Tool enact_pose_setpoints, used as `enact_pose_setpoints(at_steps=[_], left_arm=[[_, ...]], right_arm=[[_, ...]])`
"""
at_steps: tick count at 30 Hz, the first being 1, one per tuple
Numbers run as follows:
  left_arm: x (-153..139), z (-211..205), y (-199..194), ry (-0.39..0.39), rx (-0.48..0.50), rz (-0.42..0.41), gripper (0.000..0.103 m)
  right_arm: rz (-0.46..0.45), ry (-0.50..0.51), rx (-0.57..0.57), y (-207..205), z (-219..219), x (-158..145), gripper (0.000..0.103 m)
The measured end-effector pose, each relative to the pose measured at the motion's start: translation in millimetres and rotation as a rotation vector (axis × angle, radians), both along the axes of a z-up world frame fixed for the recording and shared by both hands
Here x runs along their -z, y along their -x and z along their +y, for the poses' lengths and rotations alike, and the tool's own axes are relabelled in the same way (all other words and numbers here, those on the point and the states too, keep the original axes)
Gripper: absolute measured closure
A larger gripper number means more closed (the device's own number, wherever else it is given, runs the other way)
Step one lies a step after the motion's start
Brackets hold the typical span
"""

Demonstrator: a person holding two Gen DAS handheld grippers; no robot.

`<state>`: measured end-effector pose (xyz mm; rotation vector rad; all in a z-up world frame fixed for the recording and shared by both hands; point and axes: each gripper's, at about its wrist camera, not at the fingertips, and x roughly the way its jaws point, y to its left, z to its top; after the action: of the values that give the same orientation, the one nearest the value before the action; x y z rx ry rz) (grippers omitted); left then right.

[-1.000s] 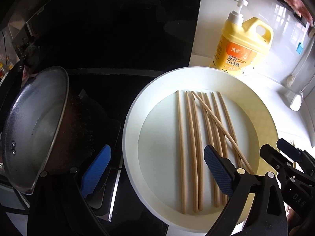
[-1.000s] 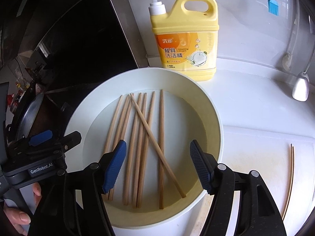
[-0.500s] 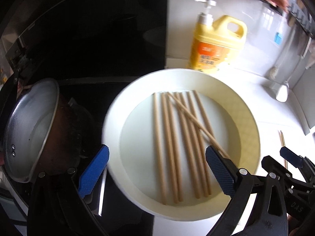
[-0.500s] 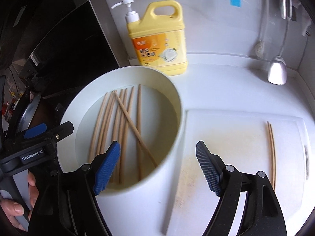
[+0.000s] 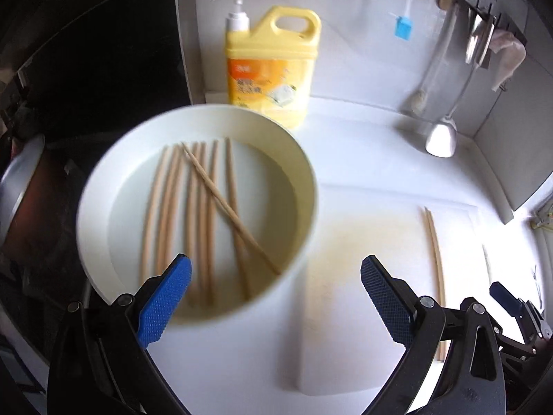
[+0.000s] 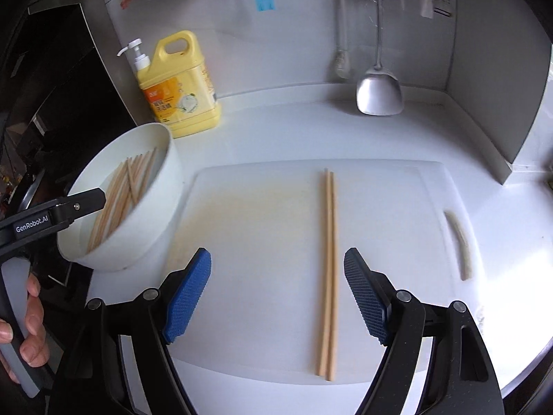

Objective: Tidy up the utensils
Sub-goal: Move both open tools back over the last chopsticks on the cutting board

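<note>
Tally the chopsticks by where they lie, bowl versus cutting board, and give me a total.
Chopsticks in the white bowl: 7
Chopsticks on the cutting board: 2
Total: 9

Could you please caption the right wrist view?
Open right gripper above paired chopsticks on a cutting board.

The left hand-held gripper (image 5: 274, 299) hung open over the counter (image 5: 363, 159), empty. Chopsticks (image 5: 204, 214) lay in the bowl (image 5: 304, 186); 2 more (image 5: 433, 242) lay on the board (image 5: 345, 242).
</note>
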<state>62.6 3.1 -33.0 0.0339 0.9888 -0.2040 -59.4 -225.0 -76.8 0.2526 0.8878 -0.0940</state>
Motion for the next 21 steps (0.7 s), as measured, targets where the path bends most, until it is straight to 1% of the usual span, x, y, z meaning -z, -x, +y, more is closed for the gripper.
enact_pose_setpoints(at_steps=[2, 7, 12, 15, 17, 21], left_arm=[[5, -17, 13, 0.001, -0.002, 0.012, 0.006], [17, -54, 43, -0.043, -0.015, 0.024, 0.006], [34, -74, 52, -0.068, 0.009, 0.016, 0.006], [48, -81, 50, -0.050, 0.041, 0.023, 0.006], [56, -86, 50, -0.048, 0.064, 0.019, 0.006], [65, -89, 55, -0.062, 0.090, -0.034, 0.006]], right_arm=[[-0.007, -0.007, 0.002, 10, -20, 8, 0.027], [0.009, -0.001, -0.019, 20, -49, 27, 0.027], [-0.018, 0.005, -0.006, 19, -55, 40, 0.027], [-0.033, 0.019, 0.006, 18, -54, 50, 0.027], [-0.039, 0.005, 0.025, 18, -54, 57, 0.027], [-0.059, 0.006, 0.036, 16, -51, 66, 0.027]])
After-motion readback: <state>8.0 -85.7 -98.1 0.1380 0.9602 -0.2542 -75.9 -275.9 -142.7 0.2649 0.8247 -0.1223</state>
